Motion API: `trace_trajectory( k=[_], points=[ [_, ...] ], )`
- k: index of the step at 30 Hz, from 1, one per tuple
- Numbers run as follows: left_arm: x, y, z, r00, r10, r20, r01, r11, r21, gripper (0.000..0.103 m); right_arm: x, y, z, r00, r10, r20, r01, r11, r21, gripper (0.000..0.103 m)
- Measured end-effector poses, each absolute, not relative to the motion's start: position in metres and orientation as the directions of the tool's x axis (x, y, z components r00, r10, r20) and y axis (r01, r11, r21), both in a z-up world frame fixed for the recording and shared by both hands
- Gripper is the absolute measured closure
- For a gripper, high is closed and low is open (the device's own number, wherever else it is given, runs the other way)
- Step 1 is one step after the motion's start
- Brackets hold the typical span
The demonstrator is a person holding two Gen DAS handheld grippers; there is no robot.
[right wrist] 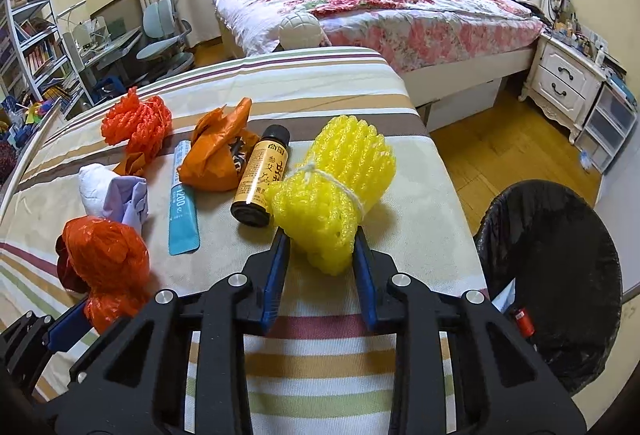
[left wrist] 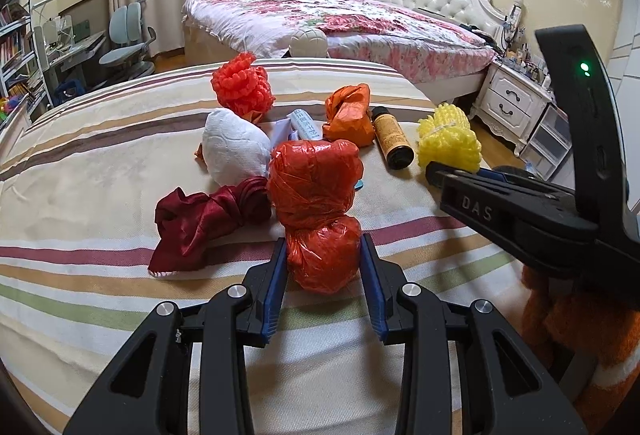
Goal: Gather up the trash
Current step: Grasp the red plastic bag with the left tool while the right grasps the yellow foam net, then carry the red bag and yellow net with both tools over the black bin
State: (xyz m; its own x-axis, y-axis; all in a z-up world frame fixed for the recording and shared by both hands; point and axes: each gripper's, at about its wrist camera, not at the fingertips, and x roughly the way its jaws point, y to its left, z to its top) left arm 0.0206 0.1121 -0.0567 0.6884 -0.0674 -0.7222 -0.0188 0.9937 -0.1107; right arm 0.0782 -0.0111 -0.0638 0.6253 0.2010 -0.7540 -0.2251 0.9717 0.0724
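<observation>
Striped cloth (right wrist: 320, 363) covers table; bin (right wrist: 552, 275) beside. Left gripper (left wrist: 324, 259) grasps red bundle (left wrist: 316, 211); right gripper (right wrist: 320, 255) grasps yellow foam net (right wrist: 332, 187).

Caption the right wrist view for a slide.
Right gripper closes on yellow foam net beside the black-lined bin.

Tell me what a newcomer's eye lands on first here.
Two bright bundles, each between a gripper's fingers: the red-orange plastic bundle at the left gripper and the yellow foam net at the right gripper, both on the striped cloth. To the right stands the black-lined bin.
</observation>
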Motion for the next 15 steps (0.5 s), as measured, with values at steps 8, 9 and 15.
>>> trace_trajectory(
  k=[8, 9, 15],
  points=[
    [0.021, 0.112, -0.056, 0.686, -0.068, -0.724, -0.019, 0.994, -0.111, 0.067, 0.041, -0.026, -0.066, 0.613, 0.219, -0.759, -0.244, 0.966, 0.081, 0.073],
    [0.022, 0.113, -0.056, 0.686, -0.067, -0.724, -0.018, 0.994, -0.109, 0.067, 0.037, -0.029, -0.066, 0.613, 0.220, -0.759, -0.244, 0.966, 0.082, 0.073],
    [0.021, 0.111, -0.056, 0.690, -0.053, -0.722, -0.015, 0.996, -0.088, 0.067, 0.025, -0.036, -0.067, 0.622, 0.214, -0.753, -0.241, 0.968, 0.076, 0.073]
  ],
)
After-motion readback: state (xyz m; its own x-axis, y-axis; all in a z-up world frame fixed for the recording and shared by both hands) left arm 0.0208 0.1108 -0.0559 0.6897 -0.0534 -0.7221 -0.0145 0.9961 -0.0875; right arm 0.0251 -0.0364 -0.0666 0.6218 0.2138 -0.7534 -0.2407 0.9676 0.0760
